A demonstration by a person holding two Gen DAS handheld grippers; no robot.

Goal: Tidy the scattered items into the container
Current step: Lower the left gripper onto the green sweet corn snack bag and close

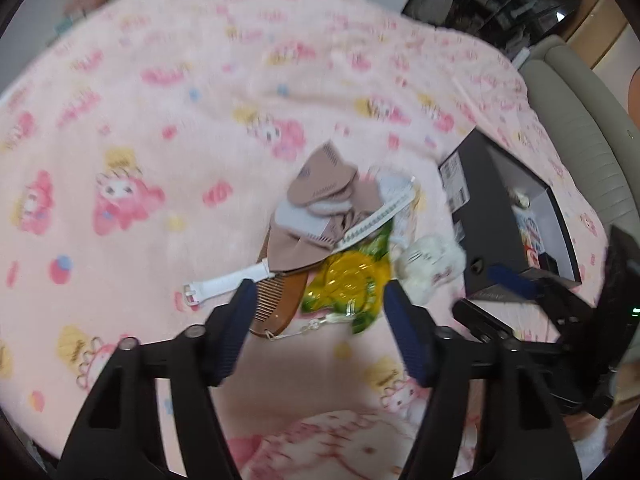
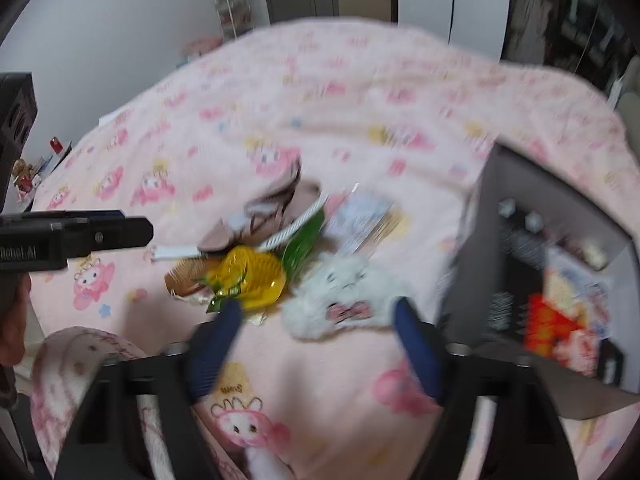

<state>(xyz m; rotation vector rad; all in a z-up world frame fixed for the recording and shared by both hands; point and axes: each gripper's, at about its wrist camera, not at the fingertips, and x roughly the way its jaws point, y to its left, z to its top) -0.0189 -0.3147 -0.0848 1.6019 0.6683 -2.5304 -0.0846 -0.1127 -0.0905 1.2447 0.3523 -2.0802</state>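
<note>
Both jaws spread, holding nothing: the left gripper (image 1: 316,296) over the yellow packet (image 1: 348,280), the right gripper (image 2: 316,312) at the white plush (image 2: 340,292) — all just left of the black box (image 1: 504,216). Risk: pile overlaps — a grab may drag the comb (image 1: 276,300) or strap (image 1: 224,282) along.

Socks (image 1: 320,196), comb (image 1: 276,300), yellow packet (image 1: 352,280), white plush (image 2: 344,296) heaped beside open black box (image 1: 496,232).

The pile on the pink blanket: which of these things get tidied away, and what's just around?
For the job: socks, wooden comb, yellow-green packet, white plush toy, dark box.
Just around: pink blanket, beige chair.
</note>
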